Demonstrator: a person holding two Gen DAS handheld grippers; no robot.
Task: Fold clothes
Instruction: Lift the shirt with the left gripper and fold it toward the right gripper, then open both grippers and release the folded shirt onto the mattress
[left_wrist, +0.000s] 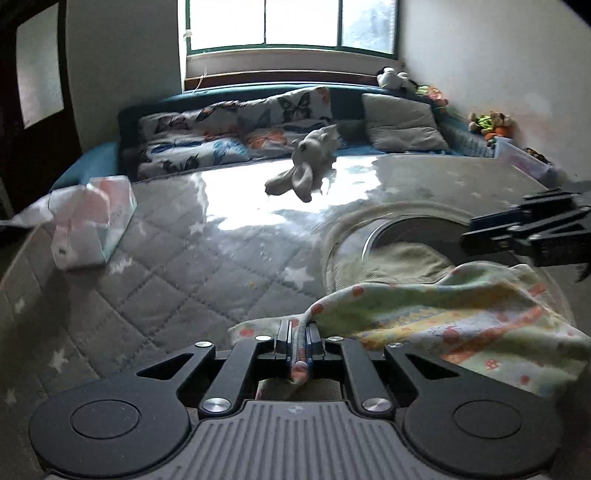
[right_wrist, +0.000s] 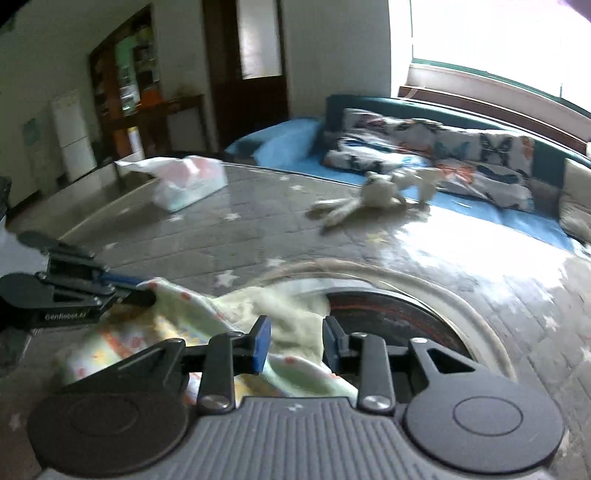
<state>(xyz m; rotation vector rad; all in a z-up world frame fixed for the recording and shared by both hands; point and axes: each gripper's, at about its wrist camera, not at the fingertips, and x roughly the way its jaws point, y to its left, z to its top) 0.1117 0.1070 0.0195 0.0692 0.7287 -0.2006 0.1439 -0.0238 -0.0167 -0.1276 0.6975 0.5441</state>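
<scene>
Left wrist view shows the patterned garment (left_wrist: 461, 314), a pale yellow-green cloth with orange-red spots, lying half over the rim of a round basin (left_wrist: 369, 221) that sits on the quilted grey bed cover (left_wrist: 166, 266). The left gripper (left_wrist: 300, 341) is clenched on a bunched edge of this garment, the fabric pinched between its closed jaws and trailing off to the right. In the right wrist view the same cloth (right_wrist: 221, 314) spreads from the basin (right_wrist: 461, 295) toward the left gripper (right_wrist: 136, 291), which comes in from the side with the cloth's corner in its tips. The right gripper (right_wrist: 295, 345) hangs just above the garment with its jaws apart and nothing between them; the blue pads (right_wrist: 263, 341) stand on either side of a fold of cloth without pinching it. The step in hand looks like the pick-up: one corner is secured and the second hold is not yet made. The next move probably calls for the right gripper to settle on a free edge well apart from the left one and close, so the piece can be lifted clear of the basin and spread flat. Further out lie a plush toy (left_wrist: 306, 166), a tissue pack (left_wrist: 88, 221) and butterfly-print pillows (left_wrist: 221, 133) under the window (left_wrist: 288, 26).
</scene>
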